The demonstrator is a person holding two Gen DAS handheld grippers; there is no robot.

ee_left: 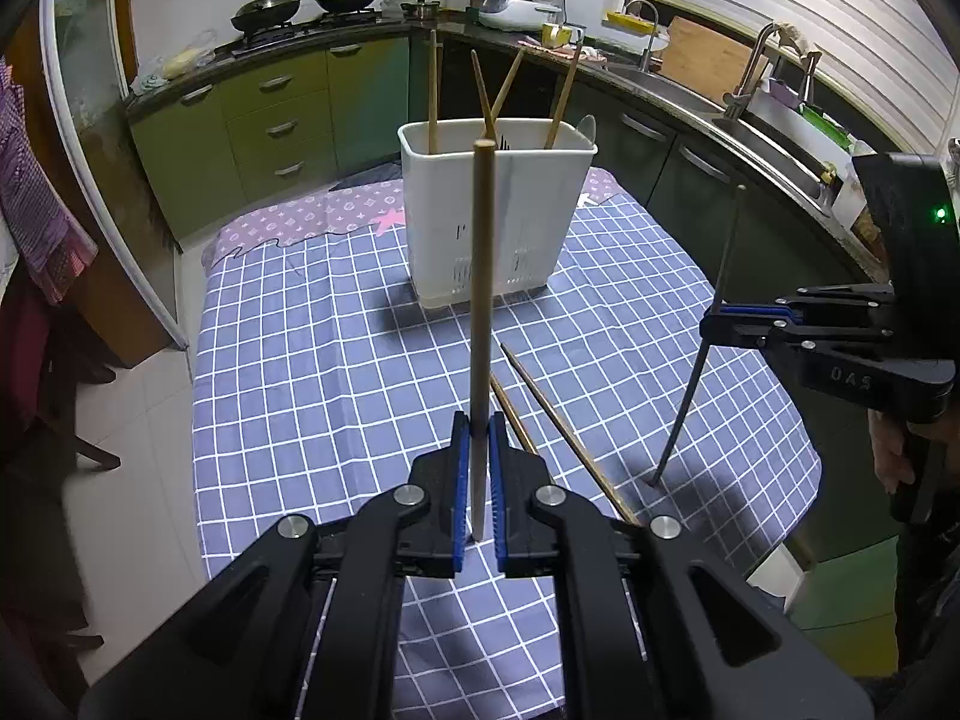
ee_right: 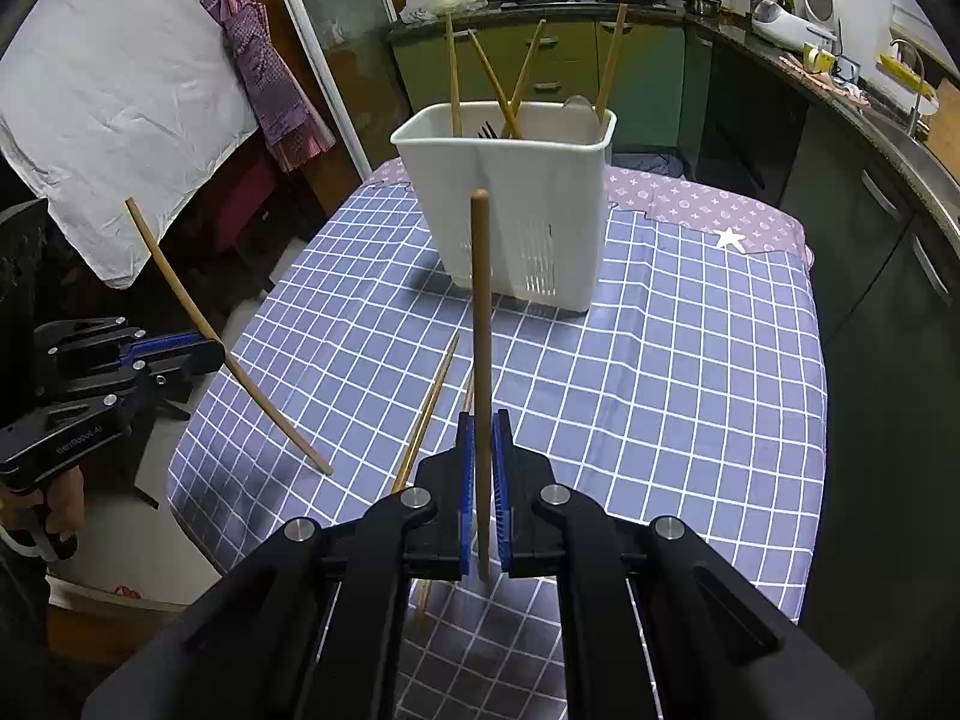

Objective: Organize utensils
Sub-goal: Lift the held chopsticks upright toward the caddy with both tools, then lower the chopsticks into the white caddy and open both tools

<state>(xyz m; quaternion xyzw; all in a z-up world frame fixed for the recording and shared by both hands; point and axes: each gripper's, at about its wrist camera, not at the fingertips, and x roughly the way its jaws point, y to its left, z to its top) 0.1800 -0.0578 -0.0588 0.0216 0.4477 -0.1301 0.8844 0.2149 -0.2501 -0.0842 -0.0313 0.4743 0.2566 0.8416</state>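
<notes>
A white utensil holder (ee_left: 492, 216) (ee_right: 522, 204) stands at the far side of the checked tablecloth, with several chopsticks, a fork and a spoon in it. My left gripper (ee_left: 479, 438) is shut on a wooden chopstick (ee_left: 482, 300) that stands upright above the table; it shows tilted in the right wrist view (ee_right: 180, 300). My right gripper (ee_right: 483, 438) is shut on another wooden chopstick (ee_right: 480, 330), also upright; it looks dark in the left wrist view (ee_left: 714, 324). Two more chopsticks (ee_left: 558, 420) (ee_right: 429, 408) lie on the cloth between the grippers.
The table (ee_left: 336, 360) is covered with a blue checked cloth and a pink cloth at the far end. Green kitchen cabinets (ee_left: 270, 114), a stove with pans and a sink (ee_left: 672, 84) run behind and to the right. A cloth hangs at the left (ee_right: 108, 96).
</notes>
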